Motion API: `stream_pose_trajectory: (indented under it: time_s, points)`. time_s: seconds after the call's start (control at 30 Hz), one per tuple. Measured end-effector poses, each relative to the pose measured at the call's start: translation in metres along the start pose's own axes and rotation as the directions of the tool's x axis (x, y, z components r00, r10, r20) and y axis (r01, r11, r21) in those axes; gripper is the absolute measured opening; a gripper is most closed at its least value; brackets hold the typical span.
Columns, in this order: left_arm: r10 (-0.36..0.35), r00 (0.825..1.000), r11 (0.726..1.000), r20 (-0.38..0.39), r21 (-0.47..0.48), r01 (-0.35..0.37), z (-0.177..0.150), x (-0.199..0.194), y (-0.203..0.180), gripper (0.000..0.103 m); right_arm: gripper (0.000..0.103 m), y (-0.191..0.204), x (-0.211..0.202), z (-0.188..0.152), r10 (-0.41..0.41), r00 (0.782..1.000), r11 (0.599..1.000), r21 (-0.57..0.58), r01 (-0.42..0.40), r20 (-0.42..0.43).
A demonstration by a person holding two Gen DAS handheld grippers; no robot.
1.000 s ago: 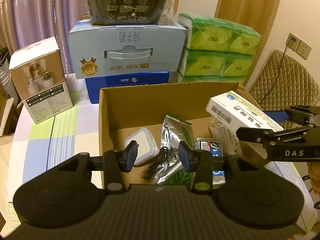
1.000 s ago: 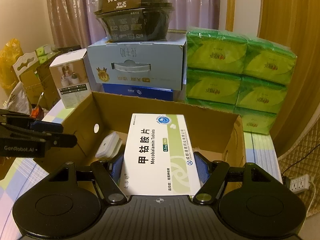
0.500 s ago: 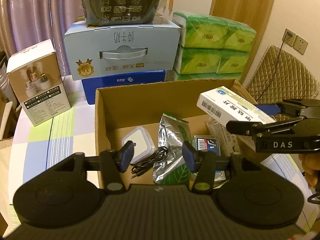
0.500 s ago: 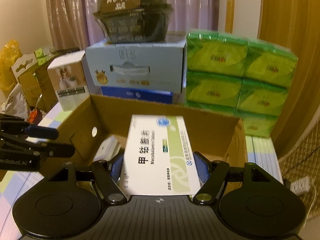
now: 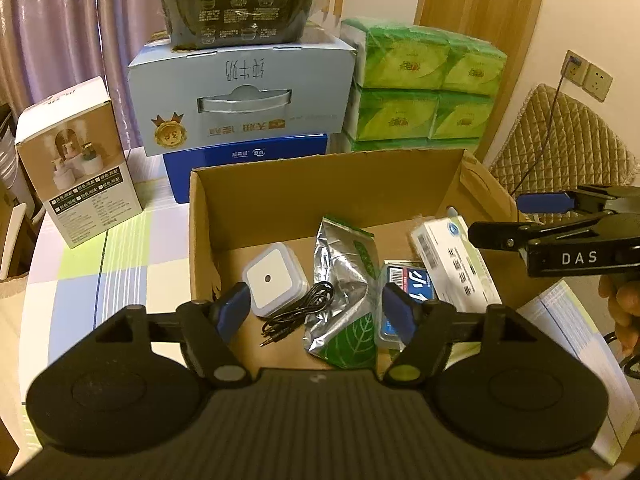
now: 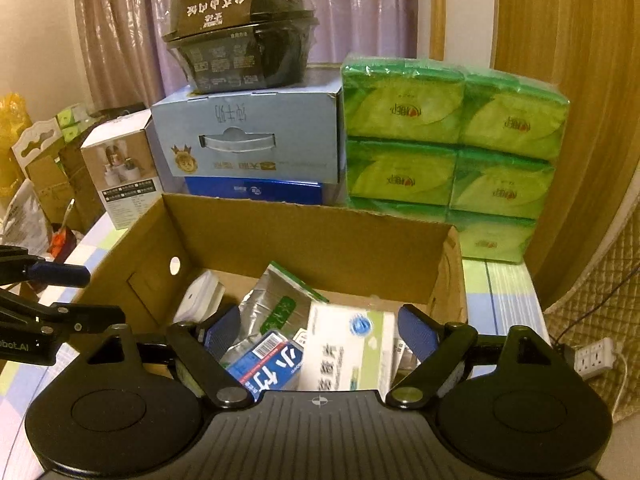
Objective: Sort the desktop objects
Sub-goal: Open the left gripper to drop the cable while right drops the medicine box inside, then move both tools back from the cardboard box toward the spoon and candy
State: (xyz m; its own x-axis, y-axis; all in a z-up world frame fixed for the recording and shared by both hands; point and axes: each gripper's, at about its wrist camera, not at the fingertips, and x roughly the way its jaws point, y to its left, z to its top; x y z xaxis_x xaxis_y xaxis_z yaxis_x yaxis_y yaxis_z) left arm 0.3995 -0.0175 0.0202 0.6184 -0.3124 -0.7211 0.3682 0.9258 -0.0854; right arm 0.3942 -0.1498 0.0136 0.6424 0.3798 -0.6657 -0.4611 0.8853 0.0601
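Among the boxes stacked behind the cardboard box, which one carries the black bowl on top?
The pale blue carton with a handle slot: the black bowl sits on it. The dark blue box lies under it.

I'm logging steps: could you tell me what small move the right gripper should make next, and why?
Probably lift the right gripper up and out of the cardboard box: its jaws stand open and the white medicine box lies inside among the other items, apparently released.

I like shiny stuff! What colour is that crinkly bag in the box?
Silver foil bag with green leaf print; left wrist view.
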Motion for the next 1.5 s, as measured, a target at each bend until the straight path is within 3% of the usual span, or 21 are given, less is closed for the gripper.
stream_pose_trajectory:
  time_s: [0.2, 0.33, 0.87, 1.5]
  points:
    - [0.009, 1.000, 1.000, 0.017, 0.024, -0.010, -0.001, -0.015, -0.008, 0.092, 0.101, 0.004, -0.015, 0.000, -0.005, 1.000, 1.000, -0.017, 0.005, -0.011]
    - [0.029, 0.999, 0.998, 0.024, 0.048, -0.031, -0.004, -0.027, -0.012, 0.101, 0.101, 0.009, -0.025, -0.001, -0.009, 0.999, 0.999, -0.033, 0.008, -0.042]
    - [0.071, 0.996, 0.988, 0.050, 0.136, -0.078, -0.031, -0.098, -0.025, 0.102, 0.101, 0.040, -0.088, -0.018, -0.010, 0.998, 0.997, -0.083, 0.004, -0.070]
    - [0.083, 0.994, 0.988, 0.075, 0.124, -0.092, -0.088, -0.162, -0.029, 0.102, 0.101, 0.076, -0.140, -0.066, 0.030, 0.996, 0.996, -0.077, -0.037, -0.086]
